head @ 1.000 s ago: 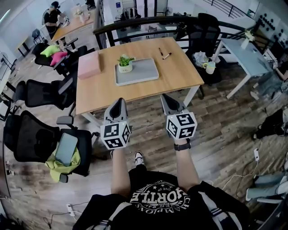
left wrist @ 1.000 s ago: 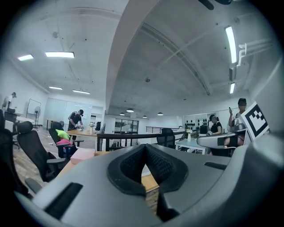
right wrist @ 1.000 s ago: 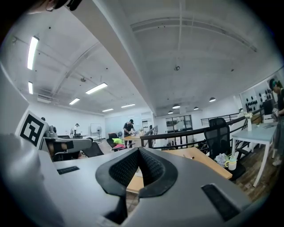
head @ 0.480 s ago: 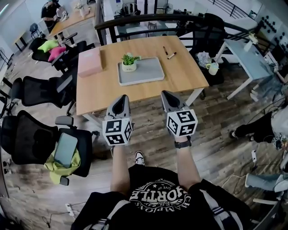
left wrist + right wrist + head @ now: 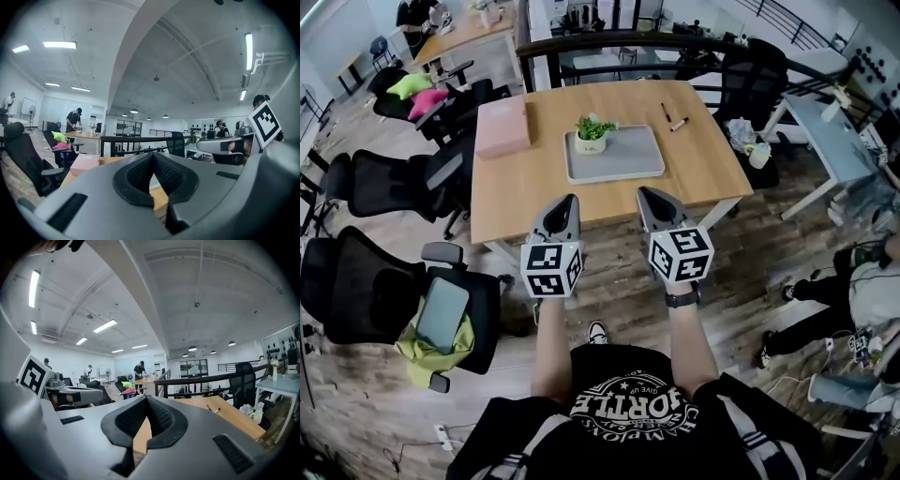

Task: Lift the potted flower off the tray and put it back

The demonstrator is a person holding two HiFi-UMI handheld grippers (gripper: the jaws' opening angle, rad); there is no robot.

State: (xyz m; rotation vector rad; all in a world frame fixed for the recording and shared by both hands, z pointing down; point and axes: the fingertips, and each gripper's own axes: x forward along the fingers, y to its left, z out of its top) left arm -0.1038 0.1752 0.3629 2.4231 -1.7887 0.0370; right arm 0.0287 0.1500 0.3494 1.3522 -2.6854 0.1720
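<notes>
While the potted flower (image 5: 592, 133) stands upright on the left end of the tray (image 5: 630, 157), by its far left corner, I judge it to lie ahead and slightly right of the left gripper (image 5: 570, 201), the nearer of the two. The right gripper (image 5: 645, 193) lines up with the tray's right half. Both grippers have their jaws pressed together on nothing, and both hover about the near edge of the desk (image 5: 511, 192), well short of the pot. The tray's long axis runs across the desk. A pink box (image 5: 502, 127) lies toward the far left corner and two pens (image 5: 672, 117) toward the far right, so the way over the near edge looks open.
</notes>
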